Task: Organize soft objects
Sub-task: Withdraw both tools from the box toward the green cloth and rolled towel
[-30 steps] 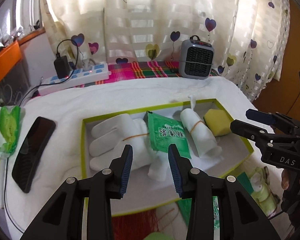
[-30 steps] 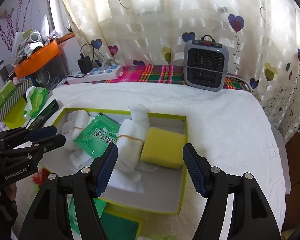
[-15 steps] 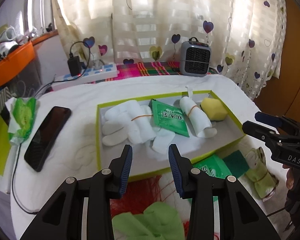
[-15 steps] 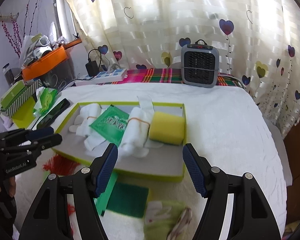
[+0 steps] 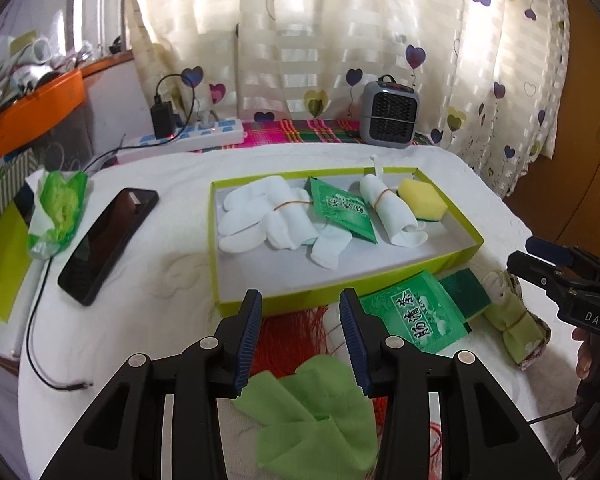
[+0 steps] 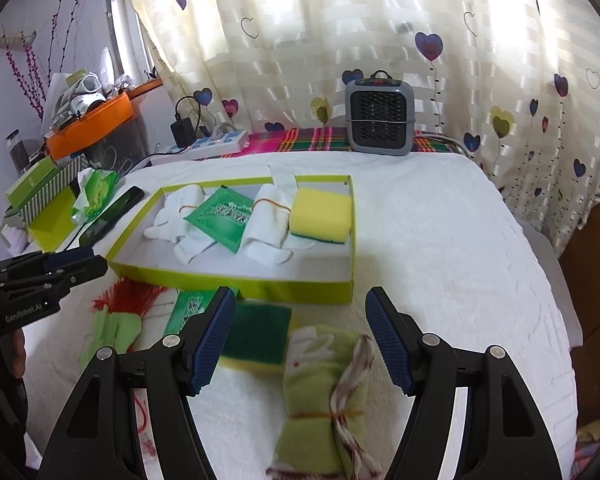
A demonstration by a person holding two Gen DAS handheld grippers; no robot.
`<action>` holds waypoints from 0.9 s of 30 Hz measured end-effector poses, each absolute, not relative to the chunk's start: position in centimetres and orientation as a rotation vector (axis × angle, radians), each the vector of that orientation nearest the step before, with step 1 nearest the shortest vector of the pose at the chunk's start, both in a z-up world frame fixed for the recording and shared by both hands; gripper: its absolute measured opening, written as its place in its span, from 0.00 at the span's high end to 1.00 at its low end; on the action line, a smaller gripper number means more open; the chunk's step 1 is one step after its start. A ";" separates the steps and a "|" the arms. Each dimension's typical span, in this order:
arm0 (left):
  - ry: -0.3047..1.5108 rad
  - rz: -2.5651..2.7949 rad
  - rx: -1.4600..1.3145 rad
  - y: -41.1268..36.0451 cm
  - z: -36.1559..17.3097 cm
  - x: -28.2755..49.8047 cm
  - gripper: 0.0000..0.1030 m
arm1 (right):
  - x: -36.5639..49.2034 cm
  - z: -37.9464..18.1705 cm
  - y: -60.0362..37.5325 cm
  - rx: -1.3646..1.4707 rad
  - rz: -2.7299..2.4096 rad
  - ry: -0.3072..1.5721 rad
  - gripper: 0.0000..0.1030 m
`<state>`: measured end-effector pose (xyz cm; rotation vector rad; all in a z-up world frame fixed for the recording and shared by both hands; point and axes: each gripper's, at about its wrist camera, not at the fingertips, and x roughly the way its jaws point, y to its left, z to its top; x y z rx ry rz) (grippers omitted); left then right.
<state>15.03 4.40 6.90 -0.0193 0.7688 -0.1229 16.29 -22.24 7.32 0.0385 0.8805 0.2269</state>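
Hovered empty near the green-rimmed box [image 6: 236,280]: right gripper [image 6: 300,336], jaws wide over rolled green towel [image 6: 324,392], seemingly to grasp; left gripper [image 5: 300,340], narrower, above green cloth [image 5: 312,412].

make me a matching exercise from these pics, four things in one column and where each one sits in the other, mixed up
Things:
1. yellow sponge
2. black phone
3. grey fan heater
4. rolled green towel

Places:
a. on the white cloth, left of the box
b. at the back, in front of the curtain
c. outside the box, below the open right tongs
d. inside the green box, at its right end

Pairs: 1-d, 2-a, 3-b, 4-c
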 end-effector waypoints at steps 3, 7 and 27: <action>0.767 -0.118 -0.028 5.0 6.8 14.5 0.62 | 15.4 7.3 -22.5 0.043 0.214 0.875 0.34; 0.769 -0.107 -0.041 6.0 6.4 13.9 0.61 | 14.6 7.1 -22.7 0.047 0.214 0.881 0.34; 0.911 -0.233 -0.195 8.3 2.1 11.7 0.46 | 11.2 4.4 -23.8 0.030 0.168 0.953 0.34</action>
